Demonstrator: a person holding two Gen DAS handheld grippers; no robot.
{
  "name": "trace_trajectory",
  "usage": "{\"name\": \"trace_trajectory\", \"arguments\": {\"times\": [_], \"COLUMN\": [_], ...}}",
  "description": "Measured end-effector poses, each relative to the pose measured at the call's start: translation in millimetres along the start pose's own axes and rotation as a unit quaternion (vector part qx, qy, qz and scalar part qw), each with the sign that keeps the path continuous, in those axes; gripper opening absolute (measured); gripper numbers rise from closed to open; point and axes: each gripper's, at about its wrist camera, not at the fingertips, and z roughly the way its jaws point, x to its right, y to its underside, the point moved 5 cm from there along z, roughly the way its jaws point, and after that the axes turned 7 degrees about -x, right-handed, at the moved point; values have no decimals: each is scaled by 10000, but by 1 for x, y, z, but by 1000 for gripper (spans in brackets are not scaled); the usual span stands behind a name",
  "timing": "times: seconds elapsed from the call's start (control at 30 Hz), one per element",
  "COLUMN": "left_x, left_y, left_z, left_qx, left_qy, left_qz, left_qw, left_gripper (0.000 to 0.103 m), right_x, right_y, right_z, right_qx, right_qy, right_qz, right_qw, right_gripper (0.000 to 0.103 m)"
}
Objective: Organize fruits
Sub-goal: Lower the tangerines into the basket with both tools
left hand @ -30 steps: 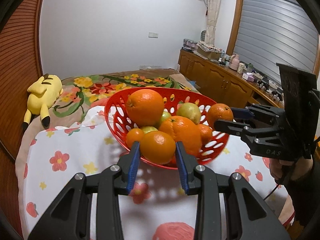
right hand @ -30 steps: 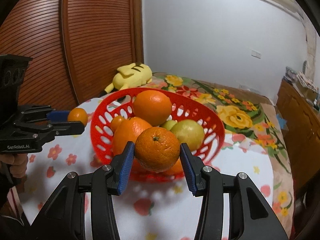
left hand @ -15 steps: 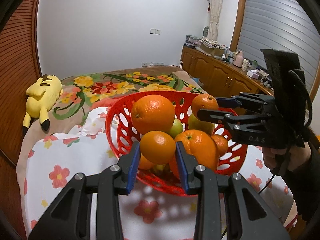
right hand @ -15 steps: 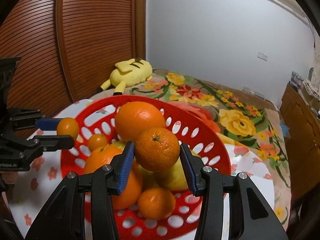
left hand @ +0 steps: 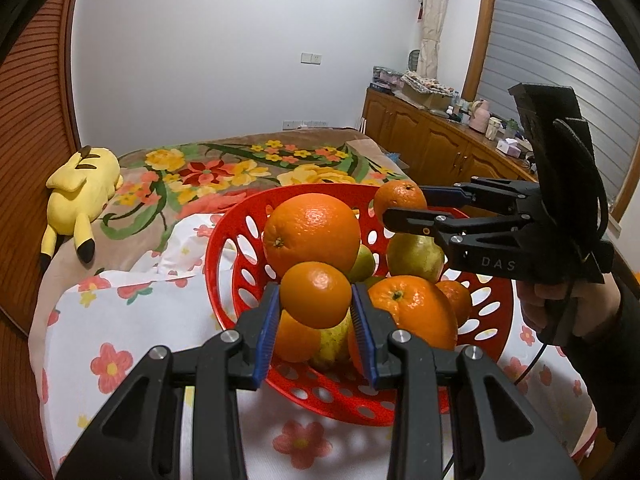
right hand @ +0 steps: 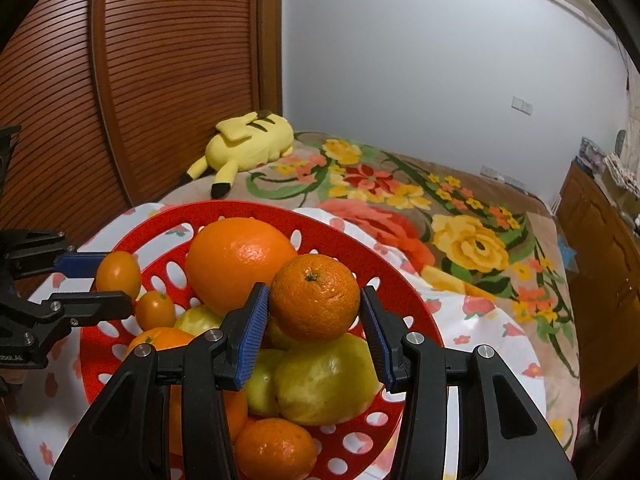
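- The left gripper (left hand: pixel 315 312) has its jaws pinching a small smooth orange (left hand: pixel 315 295), one blue pad on each side of the fruit.
- The right gripper (right hand: pixel 314 322) has its jaws pinching a dimpled orange (right hand: pixel 314 297) with its stem end facing up, again a blue pad on each flank.
- Both held oranges hang above the red basket (left hand: pixel 224 248), over the heap of fruit and not resting on it as far as I can tell.
- Just beyond the left jaws sits a big orange (left hand: pixel 312 234), the highest fruit in the pile; to the right of those jaws lies another orange (left hand: pixel 412 312), and further right and beyond, a yellow-green pear (left hand: pixel 416 254).
- Directly under the right jaws lies a large yellow-green fruit (right hand: pixel 326 378); nearer the camera and lower, an orange (right hand: pixel 276 450) rests on the basket wall.
- From the left wrist view, the right gripper reaches in from the right, its held fruit over the far rim, a person's hand (left hand: pixel 560 308) in a dark sleeve on the grip.
- From the right wrist view, the left gripper enters from the left, its fruit over the left rim of the basket.
- The basket stands on a white flowered cloth (left hand: pixel 120 320) spread over a bed (right hand: pixel 460 216) with a floral blanket.
- Well beyond both jaws, a yellow plush toy (left hand: pixel 82 192) lies on the bed by the slatted wooden wall.
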Motion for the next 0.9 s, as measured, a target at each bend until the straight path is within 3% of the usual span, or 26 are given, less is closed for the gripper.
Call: {"name": "trace_trajectory", "arguments": {"times": [0.1, 0.9], "left_x": [-2, -14], "left_y": [-1, -2], "left_z": [2, 9], "left_qx": [-9, -29], "left_qy": [-1, -71], "left_qz": [-12, -162], "left_qw": [10000, 9998], "left_gripper": [33, 33], "right_x": [2, -5], "right_y": [-2, 15], "right_z": [-2, -22], "right_qx": [87, 260], "right_qy": [16, -66], "right_qz": [64, 140], "right_qw": [9999, 9995], "right_gripper": [55, 55]}}
